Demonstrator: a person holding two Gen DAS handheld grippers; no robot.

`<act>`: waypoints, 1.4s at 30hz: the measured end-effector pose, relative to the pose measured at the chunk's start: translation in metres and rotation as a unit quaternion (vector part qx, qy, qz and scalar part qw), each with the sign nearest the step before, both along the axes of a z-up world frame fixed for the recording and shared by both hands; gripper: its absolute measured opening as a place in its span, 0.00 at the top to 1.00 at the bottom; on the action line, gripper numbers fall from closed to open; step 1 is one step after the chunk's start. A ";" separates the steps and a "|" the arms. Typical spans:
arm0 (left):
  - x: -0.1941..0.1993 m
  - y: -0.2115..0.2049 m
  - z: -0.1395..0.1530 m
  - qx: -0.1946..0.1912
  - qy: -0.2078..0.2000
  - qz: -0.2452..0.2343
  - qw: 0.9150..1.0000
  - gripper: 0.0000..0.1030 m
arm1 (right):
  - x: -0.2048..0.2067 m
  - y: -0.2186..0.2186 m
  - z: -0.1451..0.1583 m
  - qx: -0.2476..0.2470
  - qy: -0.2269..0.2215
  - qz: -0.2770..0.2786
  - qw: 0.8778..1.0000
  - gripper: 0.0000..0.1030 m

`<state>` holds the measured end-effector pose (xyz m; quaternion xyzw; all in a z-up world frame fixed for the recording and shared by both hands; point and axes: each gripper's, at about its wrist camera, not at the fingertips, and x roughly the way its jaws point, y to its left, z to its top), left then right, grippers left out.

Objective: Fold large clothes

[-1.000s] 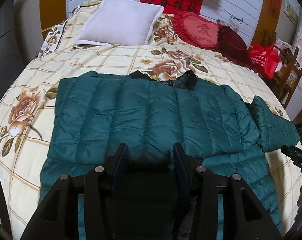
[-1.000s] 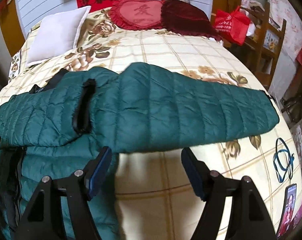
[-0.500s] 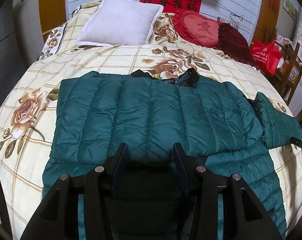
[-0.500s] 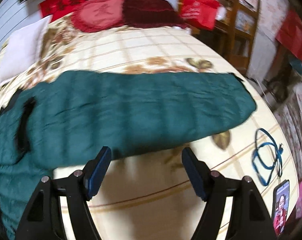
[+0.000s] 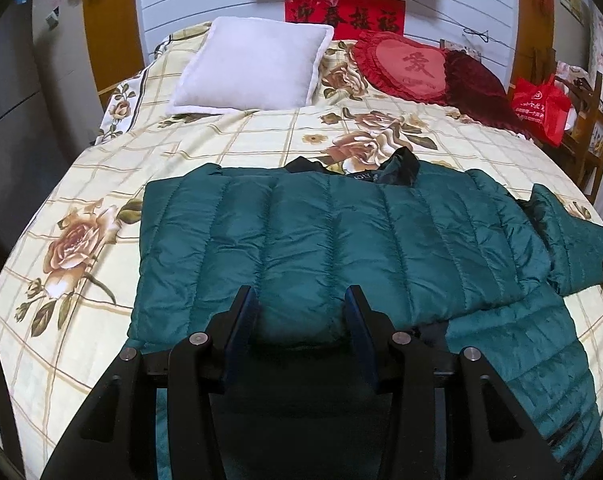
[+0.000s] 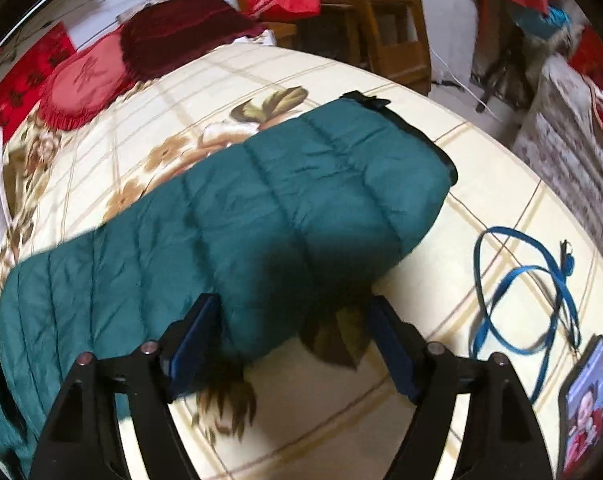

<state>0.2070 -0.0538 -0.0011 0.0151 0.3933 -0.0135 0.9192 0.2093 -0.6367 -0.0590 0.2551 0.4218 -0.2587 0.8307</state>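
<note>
A dark green quilted puffer jacket [image 5: 333, 248] lies on the floral bed sheet [image 5: 101, 264], its left part folded over the body, black collar [image 5: 401, 164] toward the pillows. My left gripper [image 5: 300, 312] is open and hovers over the jacket's near folded edge. The jacket's right sleeve [image 6: 261, 216] stretches out flat to the right, its black cuff [image 6: 421, 136] at the far end. My right gripper [image 6: 295, 336] is open, low over the sleeve's near edge; whether it touches the cloth I cannot tell.
A white pillow [image 5: 253, 68] and two red cushions [image 5: 405, 66] lie at the head of the bed. A blue lanyard [image 6: 529, 288] and a card [image 6: 581, 404] lie on the sheet right of the sleeve. A wooden chair [image 6: 385, 20] and a red bag [image 5: 541, 108] stand beside the bed.
My right gripper has swung right along the sleeve toward the cuff and moved in closer. My left gripper has stayed over the jacket's near edge, drawing back slightly.
</note>
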 end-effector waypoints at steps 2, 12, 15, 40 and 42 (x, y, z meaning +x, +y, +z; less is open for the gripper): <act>0.002 0.001 -0.001 0.002 0.001 0.003 1.000 0.73 | 0.004 -0.006 0.000 0.000 -0.005 -0.007 1.000 0.18; 0.007 0.004 -0.006 0.004 0.004 0.008 1.000 0.73 | 0.011 -0.015 -0.002 -0.012 -0.009 -0.049 0.999 0.16; 0.006 0.004 -0.006 0.006 0.005 0.008 1.000 0.73 | 0.017 -0.016 -0.003 -0.026 -0.006 -0.044 0.999 0.16; -0.011 0.058 0.016 -0.034 -0.009 0.051 0.998 0.73 | 0.006 0.177 0.149 -0.074 -0.165 0.295 0.938 0.90; -0.013 0.063 0.020 -0.039 -0.013 0.055 0.998 0.73 | 0.013 0.218 0.152 -0.071 -0.166 0.340 0.923 0.90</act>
